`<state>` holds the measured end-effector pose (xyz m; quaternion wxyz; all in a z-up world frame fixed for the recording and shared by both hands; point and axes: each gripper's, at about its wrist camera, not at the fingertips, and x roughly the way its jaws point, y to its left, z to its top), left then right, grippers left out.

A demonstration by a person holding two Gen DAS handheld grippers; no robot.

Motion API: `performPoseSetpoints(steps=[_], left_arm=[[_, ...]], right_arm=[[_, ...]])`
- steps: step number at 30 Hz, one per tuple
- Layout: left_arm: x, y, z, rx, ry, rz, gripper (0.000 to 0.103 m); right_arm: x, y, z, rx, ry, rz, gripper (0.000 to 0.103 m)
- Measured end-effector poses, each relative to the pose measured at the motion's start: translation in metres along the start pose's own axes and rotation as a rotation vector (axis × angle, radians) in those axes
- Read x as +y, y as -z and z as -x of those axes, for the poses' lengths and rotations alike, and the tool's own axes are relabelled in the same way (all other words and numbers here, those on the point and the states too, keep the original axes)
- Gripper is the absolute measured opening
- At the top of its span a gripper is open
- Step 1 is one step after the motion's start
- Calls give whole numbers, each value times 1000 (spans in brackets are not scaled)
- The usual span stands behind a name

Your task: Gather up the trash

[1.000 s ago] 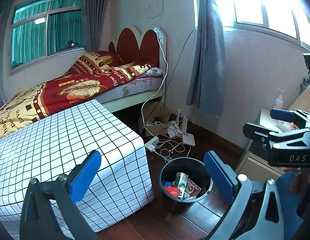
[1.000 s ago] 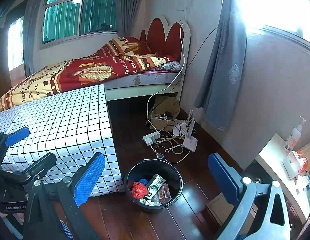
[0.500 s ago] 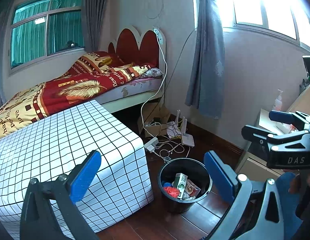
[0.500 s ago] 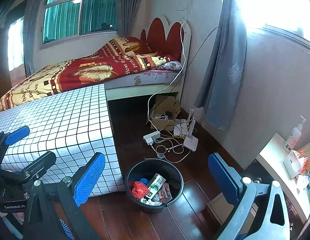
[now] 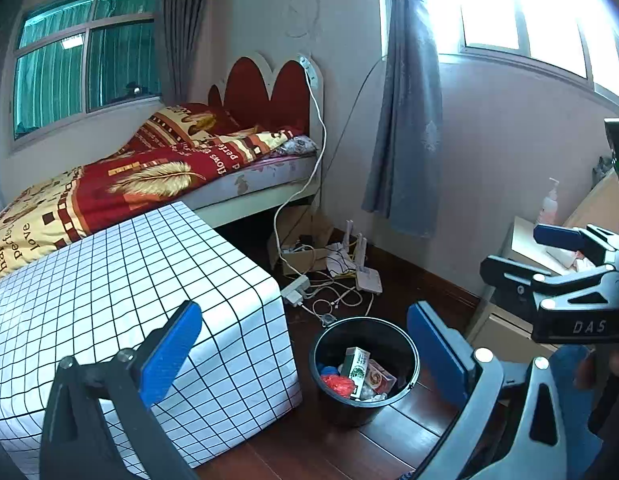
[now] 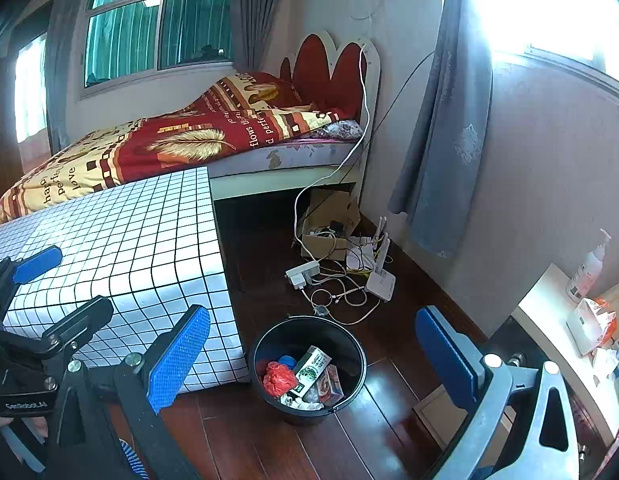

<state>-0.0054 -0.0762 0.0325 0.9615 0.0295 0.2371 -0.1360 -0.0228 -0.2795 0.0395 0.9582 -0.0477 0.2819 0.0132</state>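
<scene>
A black bin [image 5: 409, 344] stands on the dark wood floor, and it also shows in the right wrist view [image 6: 261, 344]. Inside lie a green-and-white carton [image 6: 310, 369], a red crumpled wrapper [image 6: 278, 378], a blue piece and other packets. My left gripper [image 5: 305, 350] is open and empty, held above and in front of the bin. My right gripper [image 6: 313, 354] is open and empty, also above the bin. Each gripper shows in the other's view, at the right edge [image 5: 565, 272] and the left edge [image 6: 37, 292].
A table with a white grid cloth [image 5: 109, 280] stands left of the bin. Behind it is a bed [image 5: 149, 172]. A power strip, cables and a router [image 6: 379, 280] lie on the floor near a cardboard box. A low cabinet [image 6: 549, 320] holds bottles and packets at right.
Both views have shifted only slightly. The grippers stay open and empty, and the bin's contents are unchanged.
</scene>
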Motion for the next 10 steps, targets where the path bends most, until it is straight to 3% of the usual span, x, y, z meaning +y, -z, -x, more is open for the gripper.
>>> performPoseSetpoints(steps=[10], left_arm=[[0, 2, -3, -4, 9, -24, 103]], right_arm=[[-4, 3, -2, 5, 8, -6, 103]])
